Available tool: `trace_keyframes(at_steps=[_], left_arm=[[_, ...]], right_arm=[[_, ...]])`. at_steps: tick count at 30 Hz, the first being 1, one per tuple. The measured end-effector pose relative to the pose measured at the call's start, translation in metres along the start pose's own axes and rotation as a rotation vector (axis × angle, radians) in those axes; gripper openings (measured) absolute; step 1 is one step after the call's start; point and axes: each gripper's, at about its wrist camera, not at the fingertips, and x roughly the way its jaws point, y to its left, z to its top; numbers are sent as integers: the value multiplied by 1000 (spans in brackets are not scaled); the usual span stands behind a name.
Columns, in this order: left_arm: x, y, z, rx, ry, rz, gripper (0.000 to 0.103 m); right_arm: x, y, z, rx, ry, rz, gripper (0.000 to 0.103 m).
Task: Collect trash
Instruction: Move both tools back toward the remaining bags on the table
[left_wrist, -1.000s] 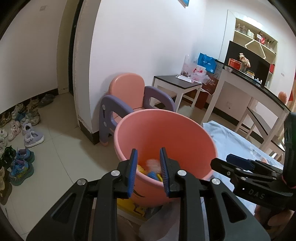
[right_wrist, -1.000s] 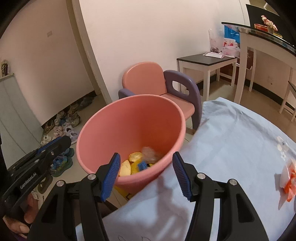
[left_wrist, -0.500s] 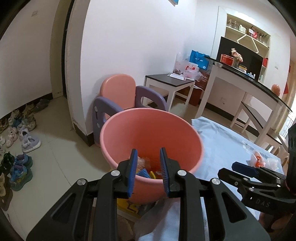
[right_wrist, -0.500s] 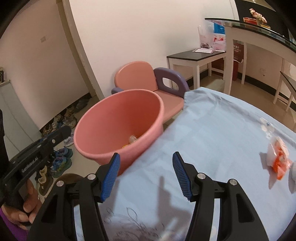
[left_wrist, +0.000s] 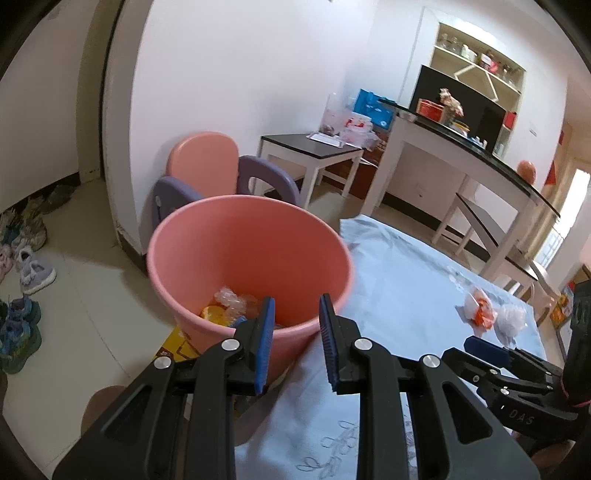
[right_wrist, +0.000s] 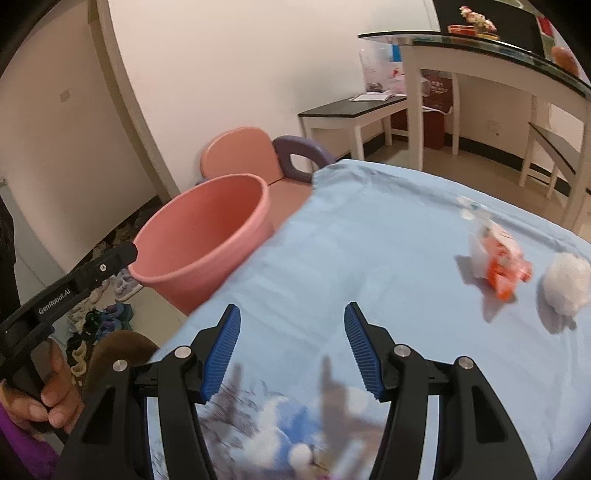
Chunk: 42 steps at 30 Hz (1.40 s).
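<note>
A pink bucket (left_wrist: 251, 258) stands at the left edge of the blue-clothed table (left_wrist: 399, 295) and holds several pieces of trash (left_wrist: 231, 301). My left gripper (left_wrist: 295, 343) is open and empty, just in front of the bucket's near rim. My right gripper (right_wrist: 291, 350) is open and empty above the cloth, right of the bucket (right_wrist: 207, 236). An orange-and-white wrapper (right_wrist: 496, 258) and a white crumpled ball (right_wrist: 563, 284) lie on the cloth at the right; both also show in the left wrist view, the wrapper (left_wrist: 478, 310) and the ball (left_wrist: 511, 319).
A pink and purple child's chair (left_wrist: 207, 166) stands behind the bucket. A small dark-topped side table (left_wrist: 314, 147) and a tall white counter (left_wrist: 461, 162) are at the back. Several shoes (left_wrist: 22, 258) lie on the floor at the left.
My right gripper has swung right, from over the bucket to over the cloth, toward the wrapper and ball. My left gripper has drawn back slightly from the bucket and opened a little wider.
</note>
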Motion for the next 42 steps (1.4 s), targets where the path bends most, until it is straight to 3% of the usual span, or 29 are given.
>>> trace_keyframes(at_steps=[8,17,25,29,42], left_arm=[[7,-24,-6,55,23,-15,25],[26,-54,-9,73,82,-101,25],[39,-100,-11,169,111,-177,25],[42,-125,-9,233,103,-215,25],[72,-179,-7,326,124,-295,25]], right_arm=[[-26,-45,-8,91,-49,-79,58],[-56,-100,-18,184,-103,-197,58],[-78,-145,-28,277,-144,-286,58],[-88,-169,-26,333,-178,-319,65],[-54,-217,2,428,-169,-352,66]])
